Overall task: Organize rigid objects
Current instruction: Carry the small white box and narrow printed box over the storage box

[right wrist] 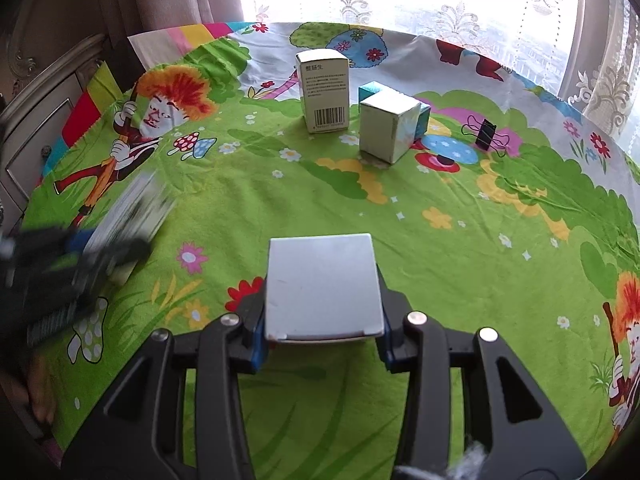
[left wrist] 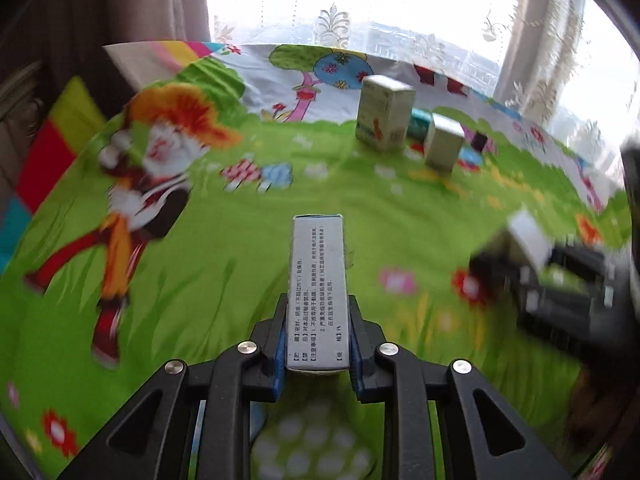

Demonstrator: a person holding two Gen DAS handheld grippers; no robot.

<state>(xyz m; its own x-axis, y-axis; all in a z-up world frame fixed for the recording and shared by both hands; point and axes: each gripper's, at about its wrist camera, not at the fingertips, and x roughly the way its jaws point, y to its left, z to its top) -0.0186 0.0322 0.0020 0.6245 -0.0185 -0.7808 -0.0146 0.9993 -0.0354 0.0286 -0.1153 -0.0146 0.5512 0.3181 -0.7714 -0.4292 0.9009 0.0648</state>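
1. Now the left gripper point(left wrist: 318, 334) has its fingers point(left wrist: 278, 344) closed on a narrow printed box point(left wrist: 317, 292), which is lifted above the green cloth point(left wrist: 224, 280).
2. The right gripper point(right wrist: 322, 320) has its fingers point(right wrist: 256, 332) closed on a wider grey box point(right wrist: 322, 288), also above the cloth.
3. Farther out on the bench, a tall barcode box point(right wrist: 325, 90) and a white cube box point(right wrist: 388, 128) stand near each other, with a teal box point(right wrist: 370, 89) just behind.
4. A black binder clip point(right wrist: 485, 134) lies apart on the right.
5. I judge the task is about half done: two boxes are still held and must join the group.
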